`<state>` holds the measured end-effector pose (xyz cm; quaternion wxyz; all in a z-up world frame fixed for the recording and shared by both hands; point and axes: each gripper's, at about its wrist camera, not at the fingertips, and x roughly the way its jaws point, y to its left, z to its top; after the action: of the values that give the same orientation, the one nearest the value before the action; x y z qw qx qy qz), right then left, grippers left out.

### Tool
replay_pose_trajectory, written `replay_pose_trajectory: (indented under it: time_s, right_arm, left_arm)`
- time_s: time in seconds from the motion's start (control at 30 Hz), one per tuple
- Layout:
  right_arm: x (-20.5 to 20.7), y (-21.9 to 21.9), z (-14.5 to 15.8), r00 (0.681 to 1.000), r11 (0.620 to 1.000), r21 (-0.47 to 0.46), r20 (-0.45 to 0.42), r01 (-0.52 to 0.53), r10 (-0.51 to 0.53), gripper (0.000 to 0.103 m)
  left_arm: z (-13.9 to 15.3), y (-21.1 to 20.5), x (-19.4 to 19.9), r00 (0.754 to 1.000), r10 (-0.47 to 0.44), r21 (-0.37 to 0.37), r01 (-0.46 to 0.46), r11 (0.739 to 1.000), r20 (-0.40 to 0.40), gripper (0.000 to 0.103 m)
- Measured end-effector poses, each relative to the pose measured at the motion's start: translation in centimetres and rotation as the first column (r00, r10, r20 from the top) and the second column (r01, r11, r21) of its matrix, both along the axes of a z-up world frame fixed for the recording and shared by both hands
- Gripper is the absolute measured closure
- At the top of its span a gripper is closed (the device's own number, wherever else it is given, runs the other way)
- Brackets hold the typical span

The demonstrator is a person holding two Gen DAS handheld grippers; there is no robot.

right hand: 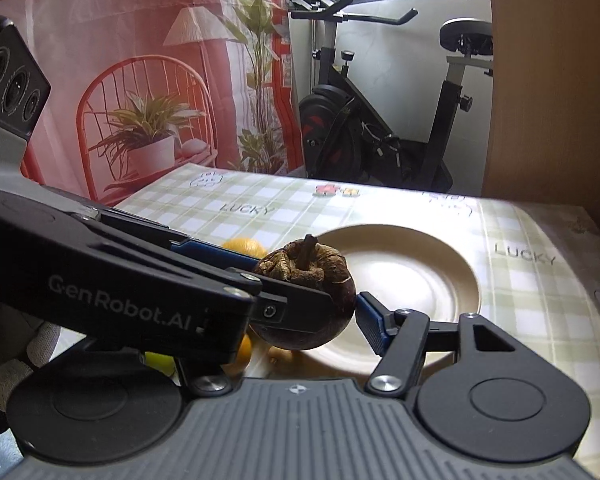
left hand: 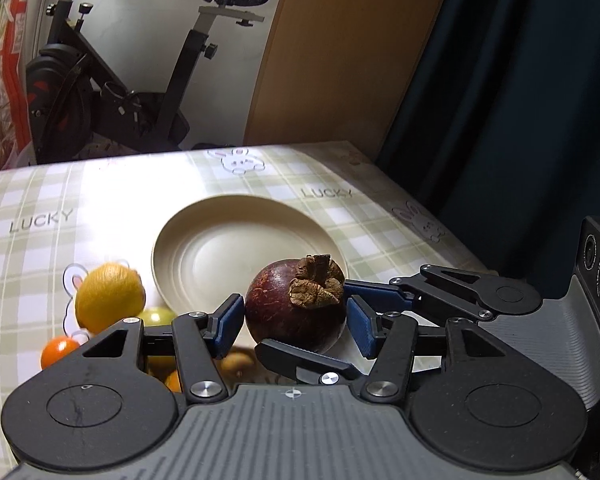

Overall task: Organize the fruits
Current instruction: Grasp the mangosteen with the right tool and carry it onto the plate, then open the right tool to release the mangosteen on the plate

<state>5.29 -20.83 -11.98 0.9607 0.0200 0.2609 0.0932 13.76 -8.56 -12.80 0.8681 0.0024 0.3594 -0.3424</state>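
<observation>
I see the mangosteen [left hand: 296, 304] lifted over the near rim of the plate [left hand: 204, 212] at mid desk [left hand: 40, 196], with the left gripper [left hand: 295, 327] clamped on it; I cannot tell whether the right gripper [left hand: 304, 318] around it is gripping, so I would loosen only one, slowly.

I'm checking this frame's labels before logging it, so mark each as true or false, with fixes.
1. The mangosteen sits between the fingers of both the left gripper and the right gripper. True.
2. The yellow fruit lies on the plate. False: it rests on the tablecloth beside the plate.
3. The visible part of the plate holds no fruit. True.
4. The mangosteen's stem points down. False: it points up.
5. An exercise bike stands beyond the table. True.
</observation>
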Motion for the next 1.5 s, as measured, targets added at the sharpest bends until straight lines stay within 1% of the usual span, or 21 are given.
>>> replay_pose_trajectory:
  time_s: [0.1,0.23,0.33,0.43,0.57,0.67,0.77,0.9,1.17,1.3,1.37,1.4,1.43,1.5]
  right_arm:
    - [1.1,-0.7,0.8,0.999,0.999,-0.035,0.035,0.002,-0.001,0.039]
    - [2.6,-1.9,0.5,0.999,0.997,-0.071,0.049,-0.004,0.007,0.039]
    - [3.7,-2.9,-0.4,0.999,0.996,-0.087,0.044,-0.007,0.011,0.039]
    - [4.6,-3.9,-1.5,0.999,0.995,-0.101,0.042,0.000,0.004,0.039]
    - [6.0,-5.7,-2.9,1.000,0.997,-0.074,0.024,0.019,-0.017,0.039]
    - [6.8,-6.8,-3.8,0.999,0.996,-0.076,0.019,0.041,-0.039,0.039]
    - [7.3,-7.3,-4.7,0.998,0.993,-0.098,0.019,0.062,-0.060,0.039]
    - [7.8,-7.6,-5.3,0.997,0.987,-0.143,0.035,0.069,-0.065,0.039]
    - [8.6,-7.7,-6.2,0.995,0.982,-0.157,0.014,0.102,-0.101,0.039]
    - [8.7,-7.5,-6.2,0.992,0.978,-0.167,0.004,0.121,-0.122,0.039]
    - [8.6,-7.3,-6.0,0.991,0.976,-0.176,-0.003,0.131,-0.133,0.038]
    - [8.5,-7.2,-5.8,0.990,0.974,-0.180,-0.003,0.135,-0.138,0.037]
    - [8.3,-7.0,-5.6,0.990,0.974,-0.182,-0.003,0.138,-0.141,0.033]
    - [7.7,-6.8,-5.3,0.990,0.973,-0.182,-0.002,0.140,-0.143,0.029]
  left_arm:
    - [1.0,-0.8,1.6,1.000,0.003,-0.023,-0.003,1.000,0.004,0.044]
    - [1.0,-2.5,3.8,1.000,0.007,-0.022,-0.008,1.000,-0.017,0.044]
    - [0.4,-3.9,5.2,0.999,0.009,0.001,-0.009,1.000,-0.031,0.044]
    - [-0.4,-5.3,6.5,0.998,0.021,0.004,-0.020,1.000,-0.055,0.045]
    - [-1.8,-6.9,8.2,0.998,0.008,0.034,-0.006,0.999,-0.066,0.045]
    - [-2.8,-7.8,9.2,0.997,0.003,0.043,0.000,0.999,-0.077,0.044]
    - [-3.6,-8.5,9.9,0.996,-0.004,0.047,0.008,0.999,-0.090,0.044]
    - [-4.2,-8.9,10.8,0.996,-0.020,0.046,0.024,0.999,-0.089,0.045]
    - [-5.6,-8.9,11.7,0.993,-0.026,0.045,0.031,0.999,-0.117,0.045]
    - [-6.1,-9.5,11.7,0.994,-0.031,0.048,0.036,0.998,-0.101,0.045]
    - [-5.9,-9.3,11.5,0.994,-0.030,0.037,0.035,0.999,-0.107,0.045]
    - [-5.6,-9.0,11.4,0.994,-0.031,0.027,0.034,0.999,-0.109,0.045]
    - [-5.5,-8.8,11.3,0.994,-0.032,0.020,0.034,0.999,-0.107,0.044]
    - [-4.9,-8.3,10.9,0.996,-0.028,0.008,0.028,1.000,-0.088,0.044]
